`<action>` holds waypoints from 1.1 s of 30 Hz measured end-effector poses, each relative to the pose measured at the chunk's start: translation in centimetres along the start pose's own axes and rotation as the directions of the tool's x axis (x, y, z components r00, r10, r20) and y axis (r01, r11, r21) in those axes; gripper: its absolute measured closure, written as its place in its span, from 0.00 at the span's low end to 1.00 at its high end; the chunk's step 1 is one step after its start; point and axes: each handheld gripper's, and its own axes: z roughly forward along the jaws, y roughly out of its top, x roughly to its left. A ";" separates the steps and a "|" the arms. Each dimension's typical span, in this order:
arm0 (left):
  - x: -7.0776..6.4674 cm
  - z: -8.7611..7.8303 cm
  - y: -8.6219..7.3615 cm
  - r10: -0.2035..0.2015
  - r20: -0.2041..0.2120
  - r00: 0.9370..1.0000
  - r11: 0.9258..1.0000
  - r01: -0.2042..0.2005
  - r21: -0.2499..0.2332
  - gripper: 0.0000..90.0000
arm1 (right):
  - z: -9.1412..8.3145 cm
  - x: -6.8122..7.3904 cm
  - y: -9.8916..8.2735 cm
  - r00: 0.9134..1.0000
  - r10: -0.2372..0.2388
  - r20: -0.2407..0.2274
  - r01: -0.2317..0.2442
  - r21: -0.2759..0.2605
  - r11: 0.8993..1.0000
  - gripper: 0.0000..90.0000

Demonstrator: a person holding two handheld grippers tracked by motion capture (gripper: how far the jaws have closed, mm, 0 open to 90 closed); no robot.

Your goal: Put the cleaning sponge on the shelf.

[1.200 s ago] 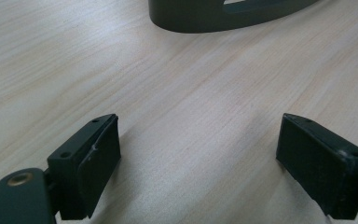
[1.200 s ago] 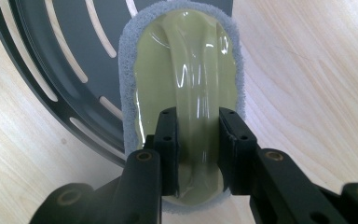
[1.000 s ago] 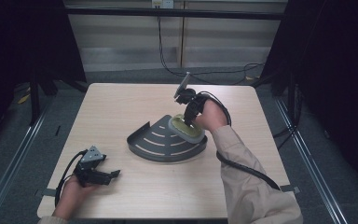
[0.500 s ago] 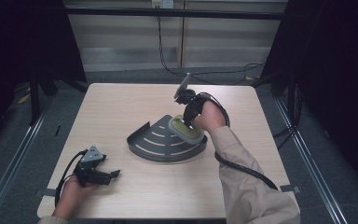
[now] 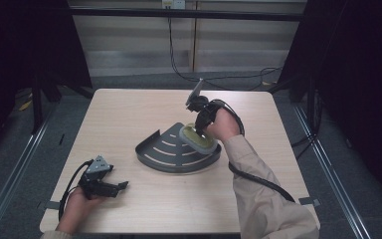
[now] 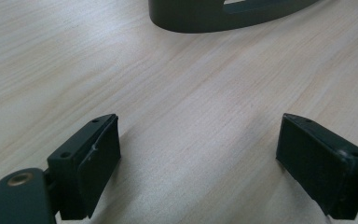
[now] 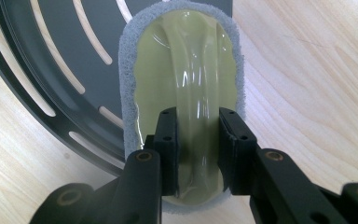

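A dark grey quarter-round corner rack with curved slots lies in the middle of the wooden table. A pale yellow scrub pad with a grey fleece edge rests on the rack's right corner. My right gripper points down at it, jaws shut on the pad's raised yellow handle ridge. The pad overlaps the rack and the table. My left gripper rests low at the table's front left, jaws wide open over bare wood. Its black pads hold nothing, and the rack's rim lies ahead.
Black cables trail from both grippers across the table. The table's front edge is close to the left hand. A metal frame and dark curtains surround the table, with floor rails at both sides.
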 end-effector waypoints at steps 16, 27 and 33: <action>0.0 0.0 0.0 0.000 0.000 1.000 1.000 0.000 0.000 0.14 | 0.5 0.3 0.0 1.000 0.002 -0.007 -0.002 0.002 1.000 0.79; 0.0 0.0 0.0 -0.001 0.000 1.000 1.000 0.001 0.000 0.14 | 1.1 0.2 -0.3 1.000 -0.005 -0.001 0.005 -0.001 1.000 0.79; 0.0 0.0 0.0 0.000 0.000 1.000 1.000 0.000 0.000 0.14 | 1.3 0.4 -0.3 1.000 -0.002 -0.003 0.002 0.002 1.000 0.79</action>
